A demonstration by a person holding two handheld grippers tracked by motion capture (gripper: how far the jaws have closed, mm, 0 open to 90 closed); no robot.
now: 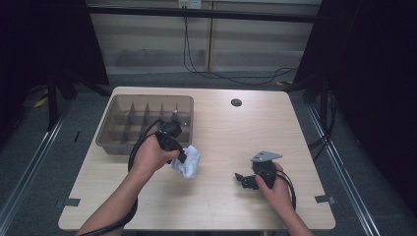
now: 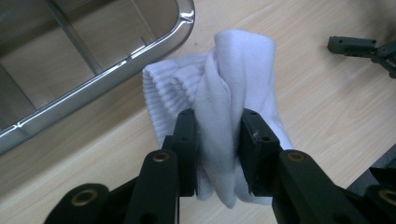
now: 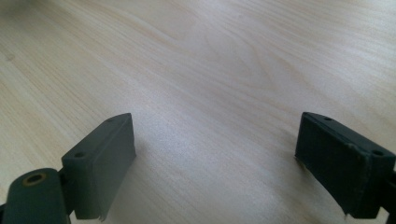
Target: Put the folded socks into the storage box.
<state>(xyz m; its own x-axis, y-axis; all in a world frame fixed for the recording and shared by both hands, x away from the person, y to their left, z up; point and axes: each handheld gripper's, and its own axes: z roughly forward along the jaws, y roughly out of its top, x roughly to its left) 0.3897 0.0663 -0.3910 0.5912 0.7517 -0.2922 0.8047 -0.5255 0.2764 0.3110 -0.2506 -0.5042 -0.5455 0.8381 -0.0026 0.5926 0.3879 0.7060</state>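
grip of the left gripper (image 2: 218, 140), clamped on a white ribbed cloth sock (image 2: 224, 79), should be kept firm; the right gripper (image 3: 215, 158) is held apart

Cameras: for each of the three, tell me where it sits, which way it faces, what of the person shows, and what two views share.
High view: fixed above the person's side, looking forward and down on the table; both forearms and hands enter from the bottom.
Left gripper view: rides the left gripper, looking along its jaws, shut on a sock beside the tray.
Right gripper view: rides the right gripper, facing bare tabletop between open jaws.
Shared: the high and left gripper views both show sock, tray and right gripper.
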